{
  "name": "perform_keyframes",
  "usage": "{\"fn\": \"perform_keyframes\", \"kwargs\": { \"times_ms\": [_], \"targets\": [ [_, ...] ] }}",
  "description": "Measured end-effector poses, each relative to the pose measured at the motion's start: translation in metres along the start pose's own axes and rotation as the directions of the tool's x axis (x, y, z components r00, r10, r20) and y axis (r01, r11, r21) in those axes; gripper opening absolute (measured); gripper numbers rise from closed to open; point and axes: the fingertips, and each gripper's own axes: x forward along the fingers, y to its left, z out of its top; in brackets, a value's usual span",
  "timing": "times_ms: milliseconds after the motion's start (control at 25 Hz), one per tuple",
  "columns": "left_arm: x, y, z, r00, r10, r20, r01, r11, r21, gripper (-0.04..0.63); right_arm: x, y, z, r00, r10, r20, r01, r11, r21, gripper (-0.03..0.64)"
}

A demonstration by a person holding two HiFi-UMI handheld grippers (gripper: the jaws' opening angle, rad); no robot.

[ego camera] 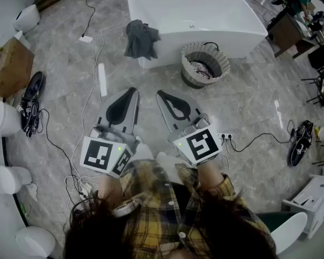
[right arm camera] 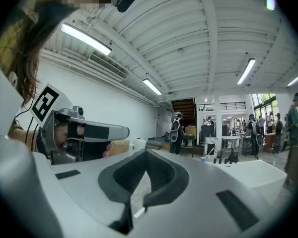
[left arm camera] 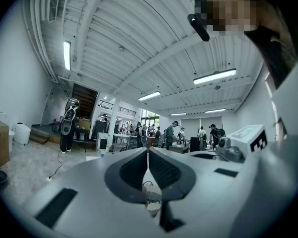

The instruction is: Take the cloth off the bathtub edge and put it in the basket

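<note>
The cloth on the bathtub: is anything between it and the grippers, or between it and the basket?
Nothing visible. Only floor separates the left gripper and right gripper from the cloth, and the basket stands beside it, unobstructed.

On my feed the grey marbled floor (ego camera: 248,101) is strewn with odds and ends: black shoes (ego camera: 34,86) at the left, and more dark shoes (ego camera: 298,151) at the far right. A cardboard box (ego camera: 11,66) sits by the left edge, with white toilets (ego camera: 8,179) lined up below it. One white power strip (ego camera: 86,39) lies near the top; a second power strip (ego camera: 225,137) lies right of centre, its cable trailing right. Farther off, I see people (left arm camera: 175,133) standing under long ceiling lights (left arm camera: 214,76).
</note>
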Motion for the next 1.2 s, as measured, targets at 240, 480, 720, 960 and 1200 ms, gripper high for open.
{"fn": "perform_keyframes", "kwargs": {
  "times_ms": [240,480,720,960,1200],
  "targets": [
    [-0.002,0.001,0.001,1.000,0.007,-0.004,-0.007,1.000,0.011,0.020,-0.004,-0.002,0.003,0.999,-0.014,0.035,0.014,1.000,-0.003,0.015],
    [-0.005,0.003,-0.003,0.999,0.032,-0.004,-0.032,0.999,0.020,0.020,-0.005,-0.006,-0.003,1.000,-0.009,0.028,0.009,1.000,0.016,0.015],
    [0.017,0.032,-0.011,0.999,0.042,-0.013,-0.042,0.999,0.014,0.020,0.030,-0.021,-0.017,1.000,-0.001,-0.002,0.001,1.000,0.018,0.015],
    [0.069,0.095,0.001,0.999,0.034,0.013,-0.034,0.999,0.023,0.020,0.101,-0.054,-0.017,1.000,-0.008,-0.024,0.008,1.000,0.000,0.015],
    [0.123,0.173,0.020,1.000,0.026,0.011,-0.027,0.999,0.033,0.020,0.187,-0.092,-0.009,0.999,-0.026,-0.042,0.026,1.000,0.001,0.015]
  ]
}}
